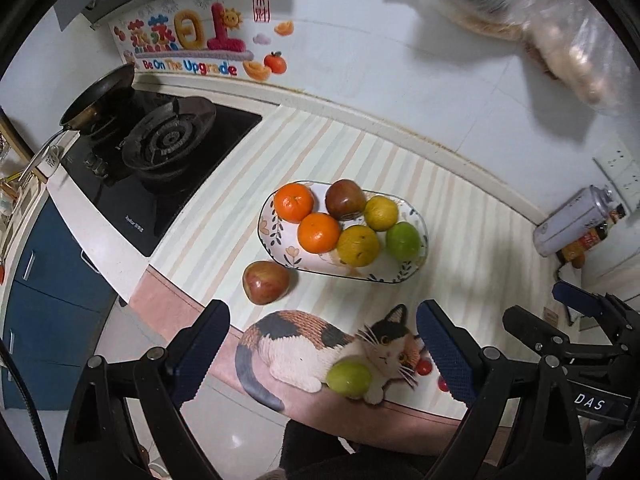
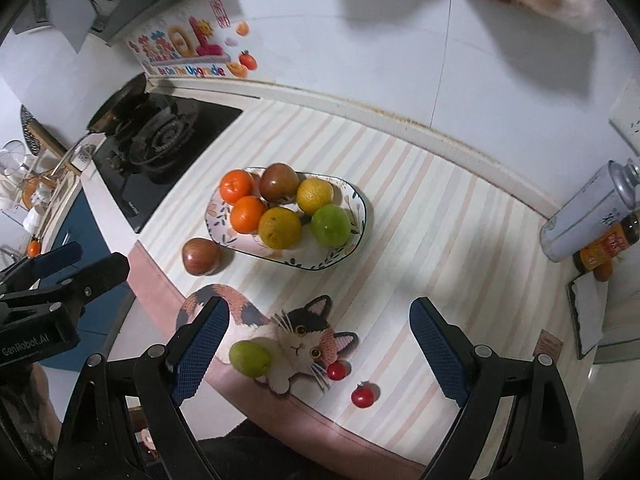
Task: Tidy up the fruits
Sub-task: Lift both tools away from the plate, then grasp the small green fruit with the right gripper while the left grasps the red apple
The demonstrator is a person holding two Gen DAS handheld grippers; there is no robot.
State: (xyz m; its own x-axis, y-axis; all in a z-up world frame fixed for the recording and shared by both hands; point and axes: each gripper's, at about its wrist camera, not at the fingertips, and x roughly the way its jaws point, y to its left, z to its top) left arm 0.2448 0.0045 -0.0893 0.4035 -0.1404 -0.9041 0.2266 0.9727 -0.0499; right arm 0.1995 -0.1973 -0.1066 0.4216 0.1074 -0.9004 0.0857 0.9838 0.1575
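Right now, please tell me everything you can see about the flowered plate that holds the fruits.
The plate is a shallow oblong dish, white and glossy like ceramic, with a dark rim line and painted leaves and flowers. It lies flat on the striped counter mat, right of the stove. It holds six fruits close together: two orange, two yellow, one green, one reddish-brown. A red apple lies just outside its left end.

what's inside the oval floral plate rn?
The oval floral ceramic plate holds six fruits: two oranges, a reddish-brown apple, two yellow citrus and a green round fruit. Whatever lies beneath them is hidden.
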